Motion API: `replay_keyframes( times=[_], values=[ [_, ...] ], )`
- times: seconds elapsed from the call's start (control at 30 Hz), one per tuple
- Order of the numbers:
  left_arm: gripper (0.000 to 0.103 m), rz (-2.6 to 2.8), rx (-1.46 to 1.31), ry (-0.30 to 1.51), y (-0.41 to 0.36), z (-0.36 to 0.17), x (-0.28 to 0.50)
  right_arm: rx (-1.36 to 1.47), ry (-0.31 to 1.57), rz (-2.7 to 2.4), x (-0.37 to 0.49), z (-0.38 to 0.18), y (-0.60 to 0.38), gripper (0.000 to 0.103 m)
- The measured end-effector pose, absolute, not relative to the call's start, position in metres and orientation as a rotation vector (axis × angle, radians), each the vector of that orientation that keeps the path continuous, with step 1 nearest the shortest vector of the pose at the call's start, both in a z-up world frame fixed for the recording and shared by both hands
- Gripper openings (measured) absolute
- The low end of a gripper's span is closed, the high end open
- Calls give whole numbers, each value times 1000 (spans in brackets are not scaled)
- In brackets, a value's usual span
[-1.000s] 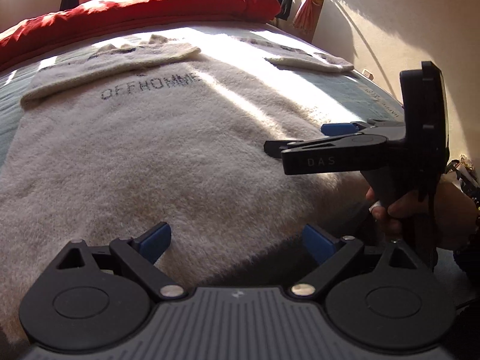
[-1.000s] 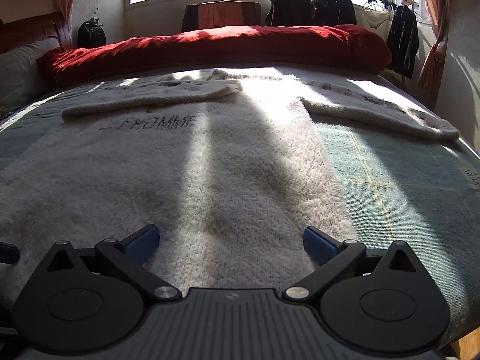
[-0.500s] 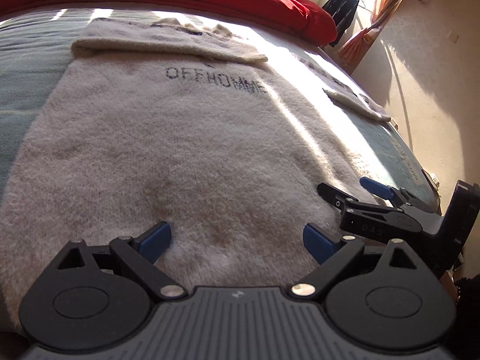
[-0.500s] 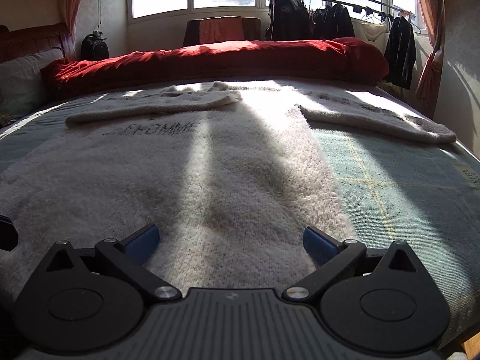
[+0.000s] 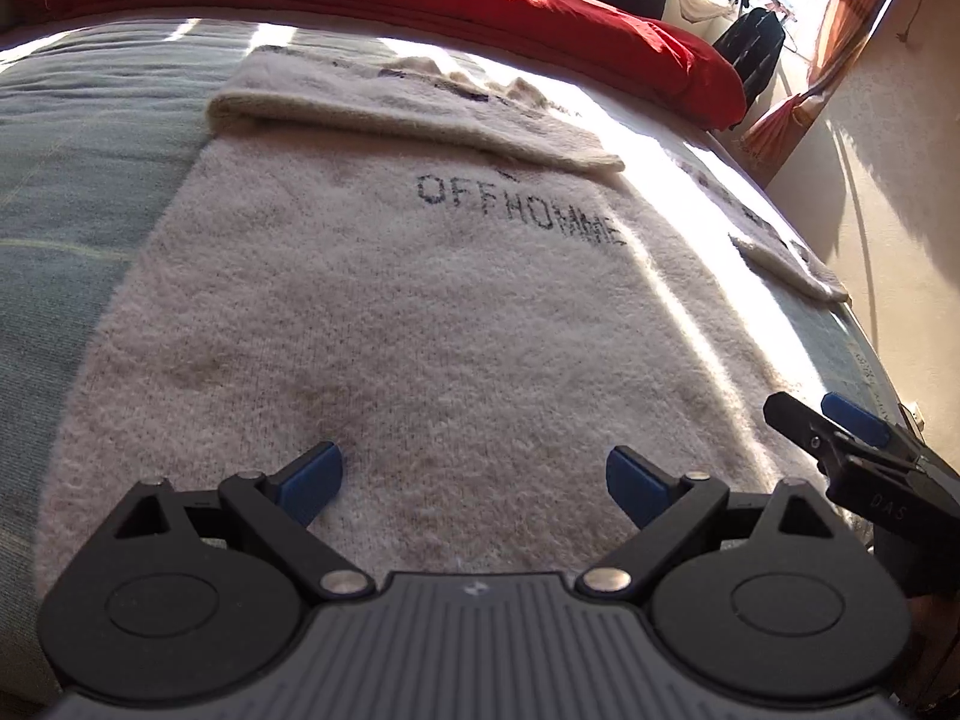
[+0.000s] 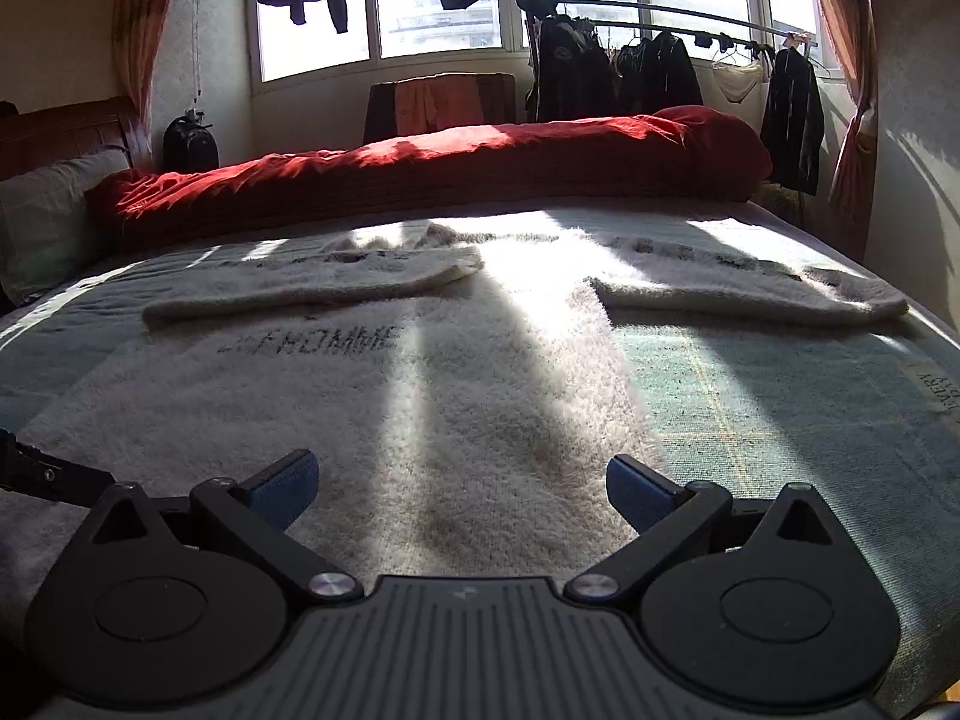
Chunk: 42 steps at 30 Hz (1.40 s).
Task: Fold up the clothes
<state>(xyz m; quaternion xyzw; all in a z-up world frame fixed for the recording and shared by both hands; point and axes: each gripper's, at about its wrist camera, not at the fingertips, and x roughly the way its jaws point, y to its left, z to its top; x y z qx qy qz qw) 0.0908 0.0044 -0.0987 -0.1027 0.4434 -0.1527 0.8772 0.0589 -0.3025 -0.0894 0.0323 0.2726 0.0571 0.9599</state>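
A cream, fuzzy sweater (image 5: 384, 312) lies flat on a bed covered in a pale green checked sheet (image 6: 780, 396), its lettering "OFFHOMME" (image 5: 516, 216) showing dark across the chest. One sleeve (image 5: 408, 114) is folded in across the top of the body, while the other sleeve (image 6: 750, 294) stretches out sideways onto the bare sheet. Sunlight falls in bright bands across the knit.

Two hand-held claws sit low at the near hem. The left gripper (image 5: 474, 480) has its blue-tipped fingers spread wide, with nothing between them, just above the sweater's lower edge. The right gripper (image 6: 462, 486) is likewise spread and empty, positioned over the hem at the sweater's side edge, where knit meets sheet. From the left camera, the right gripper shows as a black tool at the far right, near the hem corner.

A rolled red quilt (image 6: 432, 168) runs along the far side of the bed, and dark clothes (image 6: 612, 72) hang on a rail by the sunlit window (image 6: 444, 6).
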Motion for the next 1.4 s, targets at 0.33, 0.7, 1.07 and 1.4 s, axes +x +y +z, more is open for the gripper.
replay_keyframes(
  times=[0.33, 0.7, 1.07, 1.4],
  values=[
    [95, -308, -194, 962, 2, -87, 75, 68, 681, 110, 78, -115, -305, 103],
    [95, -285, -170, 939, -24, -78, 111, 157, 718, 159, 82, -98, -322, 103],
    [95, -296, -216, 929, -34, -65, 163, 193, 727, 204, 115, -91, -325, 103],
    [95, -349, -179, 883, -75, -72, 235, 50, 747, 233, 120, -111, -313, 103]
  ],
)
